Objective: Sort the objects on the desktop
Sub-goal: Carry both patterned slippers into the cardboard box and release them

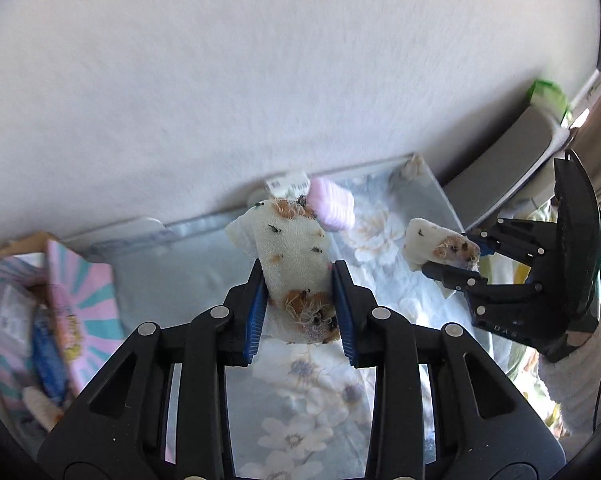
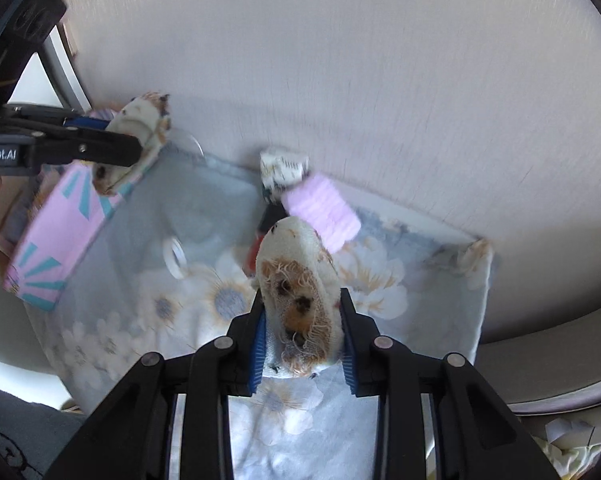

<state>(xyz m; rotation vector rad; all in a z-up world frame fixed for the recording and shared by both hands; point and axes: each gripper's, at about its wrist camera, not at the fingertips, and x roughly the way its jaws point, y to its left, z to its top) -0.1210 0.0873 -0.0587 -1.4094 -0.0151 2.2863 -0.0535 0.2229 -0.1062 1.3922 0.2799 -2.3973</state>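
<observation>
My left gripper [image 1: 298,270] is shut on a cream sock with a fuzzy orange patch [image 1: 294,260], held above the floral cloth [image 1: 300,392]. My right gripper [image 2: 302,300] is shut on a matching cream sock [image 2: 300,280]. In the left wrist view the right gripper [image 1: 452,256] with its sock [image 1: 436,246] shows at the right. In the right wrist view the left gripper [image 2: 136,138] with its sock [image 2: 140,120] shows at the upper left. A pink ribbed item [image 2: 322,210] and a small white printed packet [image 2: 282,168] lie by the wall.
A pink box with teal rays [image 2: 60,232] stands at the cloth's left edge, also seen in the left wrist view [image 1: 80,304]. A white ring [image 2: 174,258] lies on the cloth. A white wall [image 1: 260,80] is behind. A green pack [image 1: 548,96] sits far right.
</observation>
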